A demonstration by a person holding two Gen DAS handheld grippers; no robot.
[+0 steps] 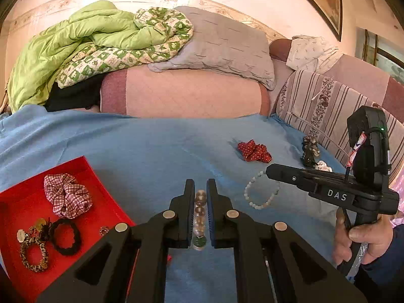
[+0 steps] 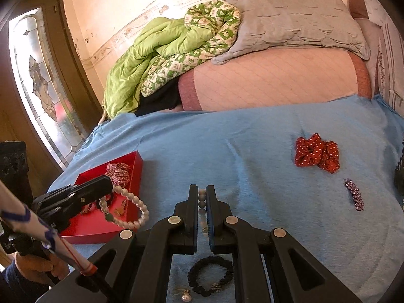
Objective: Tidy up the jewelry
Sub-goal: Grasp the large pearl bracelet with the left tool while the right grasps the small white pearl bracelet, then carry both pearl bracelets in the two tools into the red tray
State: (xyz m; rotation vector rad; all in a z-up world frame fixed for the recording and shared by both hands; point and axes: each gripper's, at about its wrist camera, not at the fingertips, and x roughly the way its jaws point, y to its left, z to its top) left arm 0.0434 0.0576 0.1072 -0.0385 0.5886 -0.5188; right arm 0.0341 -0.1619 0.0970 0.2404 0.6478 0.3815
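Jaws: my left gripper point(image 1: 200, 212) pinches big-bead bracelet point(image 1: 199, 217), right gripper point(image 2: 202, 212) pinches pale bracelet point(image 2: 202, 202) | red tray point(image 1: 15, 202) holds four pieces | red scrunchie point(image 2: 317, 155), purple clip point(image 2: 354, 194) left on bed.

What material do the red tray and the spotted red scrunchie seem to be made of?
Red tray: probably cardboard with a matte finish; its walls are thin, straight and sharply folded, without shine. Spotted red scrunchie: woven fabric, soft and matte; it gathers into ruffled folds and carries printed white dots.
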